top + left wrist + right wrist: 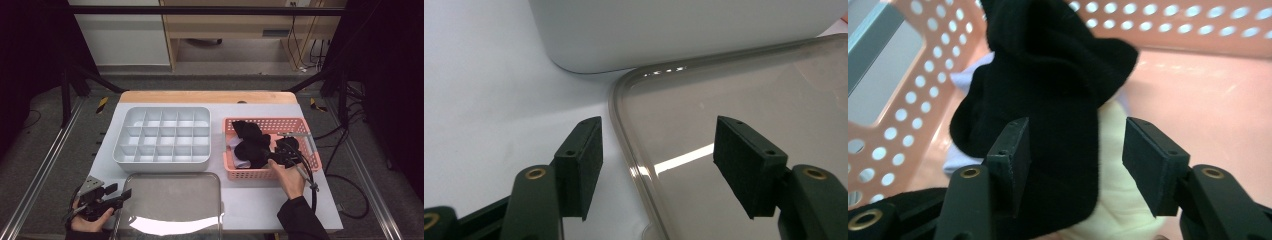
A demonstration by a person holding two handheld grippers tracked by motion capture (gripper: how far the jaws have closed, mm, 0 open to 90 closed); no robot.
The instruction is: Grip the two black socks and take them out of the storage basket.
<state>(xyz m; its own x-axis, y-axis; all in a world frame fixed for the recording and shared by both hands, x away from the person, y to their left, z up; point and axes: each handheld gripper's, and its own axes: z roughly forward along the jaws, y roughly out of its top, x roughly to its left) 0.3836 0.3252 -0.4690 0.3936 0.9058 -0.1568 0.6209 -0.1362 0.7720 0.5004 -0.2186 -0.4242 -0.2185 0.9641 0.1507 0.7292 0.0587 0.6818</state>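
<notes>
Right hand-held gripper (1075, 160) jaws apart, around black sock (1048, 100) in pink basket (300, 123), centre-right; not yet gripped. Left hand-held gripper (656, 167) agape, empty, lower left. Divided tray (162, 160) unfilled: sorting barely begun.

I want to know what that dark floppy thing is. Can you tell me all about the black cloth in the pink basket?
The black cloth looks soft and fuzzy, like a sock or small garment, bunched up with folds. It lies in the pink basket on top of pale lilac and cream cloths. The right tool hangs over it with open jaws on either side of one fold, not yet squeezing it.
</notes>
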